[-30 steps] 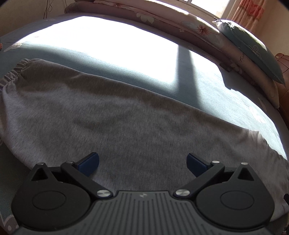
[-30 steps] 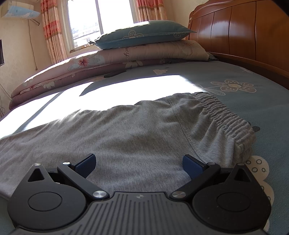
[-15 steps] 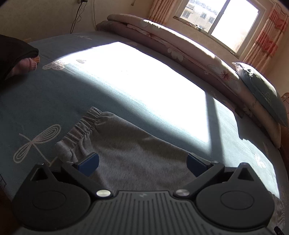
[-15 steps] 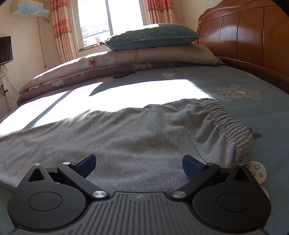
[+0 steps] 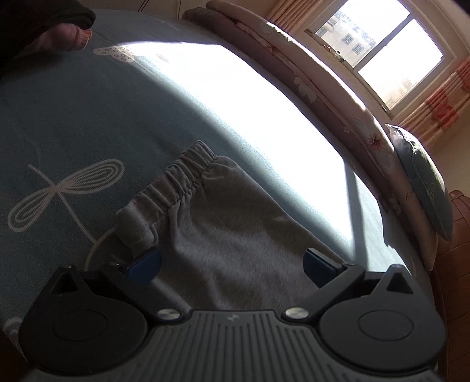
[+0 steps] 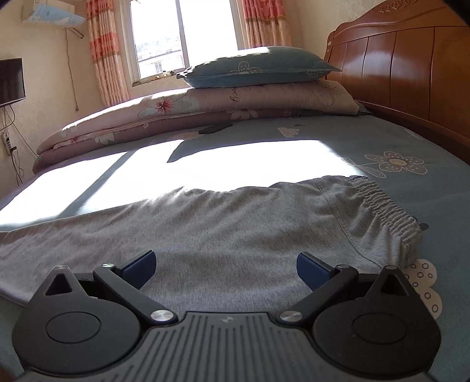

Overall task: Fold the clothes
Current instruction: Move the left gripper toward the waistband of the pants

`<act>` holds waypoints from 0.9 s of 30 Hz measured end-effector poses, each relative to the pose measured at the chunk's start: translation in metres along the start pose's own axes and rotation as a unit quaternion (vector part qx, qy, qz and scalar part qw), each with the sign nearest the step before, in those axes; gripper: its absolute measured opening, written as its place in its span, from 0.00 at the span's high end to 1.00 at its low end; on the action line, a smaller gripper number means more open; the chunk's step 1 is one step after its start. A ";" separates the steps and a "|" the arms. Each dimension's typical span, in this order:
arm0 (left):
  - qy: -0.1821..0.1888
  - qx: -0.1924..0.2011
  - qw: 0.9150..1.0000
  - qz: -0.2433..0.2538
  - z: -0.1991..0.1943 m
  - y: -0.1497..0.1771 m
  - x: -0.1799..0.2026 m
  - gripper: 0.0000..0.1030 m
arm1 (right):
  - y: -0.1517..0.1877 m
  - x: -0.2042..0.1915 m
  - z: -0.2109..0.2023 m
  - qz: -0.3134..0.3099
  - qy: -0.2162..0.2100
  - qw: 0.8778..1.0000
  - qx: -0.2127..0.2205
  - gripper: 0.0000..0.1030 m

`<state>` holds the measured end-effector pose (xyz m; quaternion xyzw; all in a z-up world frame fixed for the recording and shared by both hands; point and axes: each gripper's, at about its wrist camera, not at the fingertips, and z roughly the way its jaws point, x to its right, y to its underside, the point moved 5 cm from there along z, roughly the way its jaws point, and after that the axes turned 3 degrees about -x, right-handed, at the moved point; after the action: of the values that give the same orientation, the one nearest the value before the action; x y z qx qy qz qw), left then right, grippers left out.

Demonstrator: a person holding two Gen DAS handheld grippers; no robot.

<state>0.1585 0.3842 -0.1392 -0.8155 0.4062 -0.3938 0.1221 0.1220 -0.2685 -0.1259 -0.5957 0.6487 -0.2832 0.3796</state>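
Grey sweatpants (image 6: 229,223) lie flat across the blue bedsheet (image 6: 411,141). Their elastic waistband (image 6: 387,205) is at the right in the right wrist view. A gathered leg cuff (image 5: 173,182) shows in the left wrist view, with the grey leg fabric (image 5: 235,235) running back under the gripper. My left gripper (image 5: 232,264) is open just above the leg end, its left pad beside a folded corner of cloth. My right gripper (image 6: 226,267) is open over the seat of the pants, near the waistband. Neither one holds cloth.
A folded floral quilt (image 6: 205,108) with a blue pillow (image 6: 255,69) on top lies along the window side. A wooden headboard (image 6: 411,64) stands at the right. A dark small object (image 6: 214,128) lies on the sheet. A person's sleeve (image 5: 44,26) shows at the top left.
My left gripper has travelled along the pant leg to its cuffed end and come closer to it. My right gripper has drawn back slightly. Both stayed open.
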 end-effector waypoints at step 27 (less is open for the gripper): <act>-0.012 -0.025 1.000 0.003 0.037 -0.012 0.001 0.01 | 0.018 -0.050 0.013 -0.028 -0.033 0.998 -0.049 0.00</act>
<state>0.1927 0.3866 -0.1568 -0.8214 0.4171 -0.3737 0.1078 0.1232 -0.2156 -0.1398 -0.6405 0.6321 -0.2414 0.3633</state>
